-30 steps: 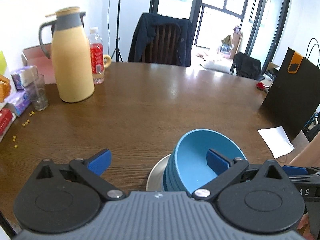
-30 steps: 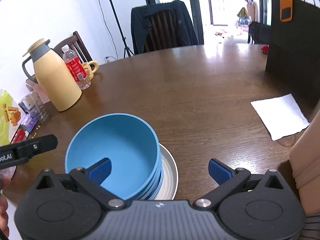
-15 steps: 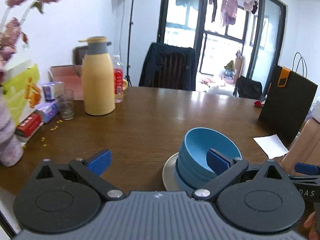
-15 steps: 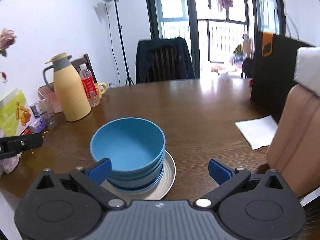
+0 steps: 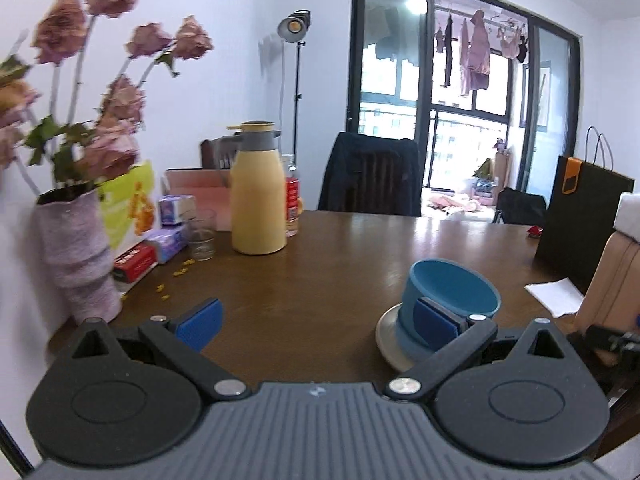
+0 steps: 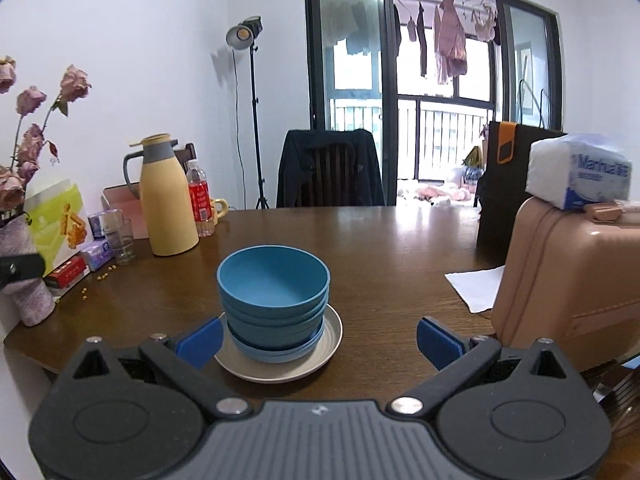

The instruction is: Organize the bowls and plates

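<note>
the blue bowls (image 6: 274, 300) stood stacked on a plate (image 6: 280, 360) on the table (image 6: 380, 248). the right claw (image 6: 318, 338), wide apart and empty, faced them straight ahead; the left claw (image 5: 316, 318), also apart, had them at its right finger (image 5: 434, 322).

Upright nested blue bowls (image 6: 273, 304) on grey plate (image 6: 316, 360)

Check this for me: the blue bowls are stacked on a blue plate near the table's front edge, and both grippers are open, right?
One detail is off. The plate under the stacked blue bowls is silver-grey, not blue, as the right wrist view shows clearly. The rest holds: the stack sits near the table's front edge, and both the left gripper and the right gripper are open.
</note>
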`<state>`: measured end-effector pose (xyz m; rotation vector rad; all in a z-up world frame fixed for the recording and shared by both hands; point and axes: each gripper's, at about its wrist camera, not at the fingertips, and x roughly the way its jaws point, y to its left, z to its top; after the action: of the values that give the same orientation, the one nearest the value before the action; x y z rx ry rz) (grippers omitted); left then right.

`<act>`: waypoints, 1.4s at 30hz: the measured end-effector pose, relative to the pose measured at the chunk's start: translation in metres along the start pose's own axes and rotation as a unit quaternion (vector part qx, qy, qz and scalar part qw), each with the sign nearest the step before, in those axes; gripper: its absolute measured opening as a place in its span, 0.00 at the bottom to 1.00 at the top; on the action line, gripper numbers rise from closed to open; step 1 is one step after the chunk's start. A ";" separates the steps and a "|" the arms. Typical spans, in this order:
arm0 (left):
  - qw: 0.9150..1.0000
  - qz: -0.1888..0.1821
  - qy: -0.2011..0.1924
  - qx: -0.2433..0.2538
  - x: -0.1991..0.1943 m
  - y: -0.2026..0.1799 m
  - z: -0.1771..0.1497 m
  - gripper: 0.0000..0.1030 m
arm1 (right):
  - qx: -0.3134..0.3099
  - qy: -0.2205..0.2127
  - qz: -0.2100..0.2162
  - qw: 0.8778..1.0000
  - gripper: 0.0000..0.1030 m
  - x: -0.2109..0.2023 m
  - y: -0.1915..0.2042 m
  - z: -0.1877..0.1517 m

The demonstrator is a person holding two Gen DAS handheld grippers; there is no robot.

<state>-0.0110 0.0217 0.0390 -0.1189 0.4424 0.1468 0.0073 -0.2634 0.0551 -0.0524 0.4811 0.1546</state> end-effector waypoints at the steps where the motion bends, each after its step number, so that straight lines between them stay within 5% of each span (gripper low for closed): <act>1: 1.000 0.003 0.002 0.001 -0.005 0.003 -0.004 1.00 | -0.001 -0.002 -0.002 1.000 1.00 -0.004 0.001 -0.003; 13: 0.998 0.019 0.044 -0.030 -0.024 0.039 -0.038 1.00 | 0.001 0.007 -0.011 1.000 1.00 -0.032 0.006 -0.034; 42: 0.999 0.013 0.041 -0.024 -0.033 0.036 -0.044 1.00 | -0.001 0.007 -0.005 1.000 1.00 -0.044 0.019 -0.040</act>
<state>-0.0644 0.0468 0.0106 -0.1672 0.5234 0.1795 -0.0525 -0.2545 0.0395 -0.0586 0.4944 0.1461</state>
